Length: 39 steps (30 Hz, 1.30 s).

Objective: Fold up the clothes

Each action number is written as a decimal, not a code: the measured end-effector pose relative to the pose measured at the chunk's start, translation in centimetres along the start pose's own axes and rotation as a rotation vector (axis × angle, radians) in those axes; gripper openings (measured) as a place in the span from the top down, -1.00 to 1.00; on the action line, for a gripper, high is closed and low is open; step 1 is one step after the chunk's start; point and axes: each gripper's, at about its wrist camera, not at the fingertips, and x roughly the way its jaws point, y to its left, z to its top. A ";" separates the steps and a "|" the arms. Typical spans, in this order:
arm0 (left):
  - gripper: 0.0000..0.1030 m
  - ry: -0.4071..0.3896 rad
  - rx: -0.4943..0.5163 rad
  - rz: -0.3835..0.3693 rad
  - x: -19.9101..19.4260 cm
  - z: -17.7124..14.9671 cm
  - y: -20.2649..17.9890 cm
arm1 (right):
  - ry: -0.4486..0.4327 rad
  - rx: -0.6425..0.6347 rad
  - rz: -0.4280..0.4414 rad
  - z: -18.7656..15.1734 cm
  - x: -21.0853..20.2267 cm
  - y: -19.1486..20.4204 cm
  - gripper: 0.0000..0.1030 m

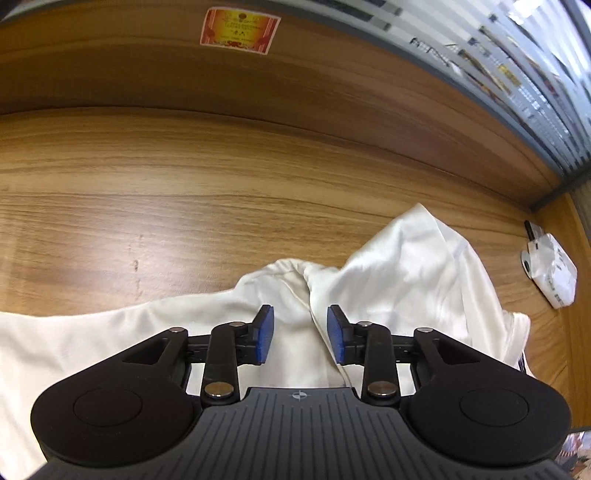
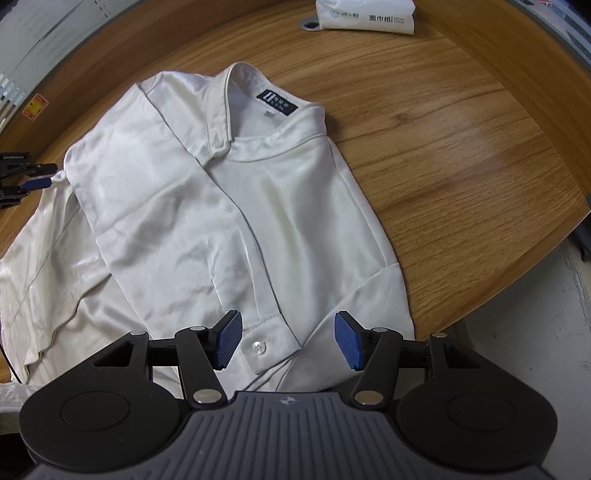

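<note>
- Two hand-held grippers over one white satin button-up shirt (image 2: 221,206), which lies front up on the round wood-grain table (image 2: 461,155), collar toward the far side, near a white tissue pack (image 2: 365,16).
- Right gripper (image 2: 288,341): jaws spread wide, blue pads on either side of the buttoned cuff (image 2: 271,345) at the near hem. Nothing pinched; cloth lies slack between them.
- Left gripper (image 1: 300,334): jaws partly apart, hanging above a bunched ridge of cloth at the shirt's left shoulder. No cloth clamped. In the right wrist view its tips sit just beside the sleeve seam at the shirt's edge.
- Step in hand, as I judge it: taking hold of the shirt's left side and the cuff end for a sleeve or side fold.
- To do it well: lower each gripper until the pads straddle a single raised edge, close fully before lifting, and take only the layer meant.
- Satin looks slippery; grip at seam or cuff band, where the cloth is thicker.
- Lift both ends together, keeping the sleeve taut, so the fold lands straight along the placket.
- Risk: dragging the whole shirt toward the table edge near the right gripper.
</note>
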 end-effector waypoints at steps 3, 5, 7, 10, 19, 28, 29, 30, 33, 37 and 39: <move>0.30 -0.001 0.017 0.003 -1.0 -1.1 -0.3 | 0.002 -0.013 0.002 0.0 0.0 -0.3 -0.21; 0.30 -0.001 0.020 0.006 -1.6 -2.1 -0.4 | 0.003 -0.024 0.006 0.0 0.0 -0.5 -0.21; 0.30 0.001 0.023 0.015 -2.2 -3.3 -0.7 | 0.001 -0.032 0.011 0.0 0.0 -0.8 -0.21; 0.29 -0.003 0.041 0.038 -3.5 -5.1 -1.0 | 0.001 -0.052 0.024 -0.1 -0.1 -1.2 -0.21; 0.22 0.005 0.004 0.077 -6.6 -11.1 -1.0 | 0.010 -0.130 0.062 0.0 0.2 -1.6 -0.21; 0.19 0.003 -0.082 0.086 -9.3 -17.5 -0.7 | 0.005 -0.276 0.108 0.2 0.0 -1.8 -0.21; 0.18 0.001 -0.081 0.091 -9.6 -18.0 -0.6 | 0.005 -0.290 0.116 0.1 -0.1 -2.0 -0.21; 0.18 -0.001 -0.079 0.100 -10.0 -19.0 -0.8 | 0.006 -0.300 0.122 0.0 -0.2 -2.2 -0.21; 0.18 -0.004 -0.079 0.111 -10.7 -20.5 -0.9 | 0.017 -0.338 0.135 -0.5 -0.4 -3.2 -0.21; 0.18 -0.003 -0.067 0.107 -11.5 -22.8 -1.6 | 0.025 -0.391 0.129 -1.8 -0.9 -4.5 -0.21; 0.18 -0.006 -0.047 0.105 -11.9 -23.5 -2.0 | 0.022 -0.403 0.128 -2.5 -1.1 -5.1 -0.21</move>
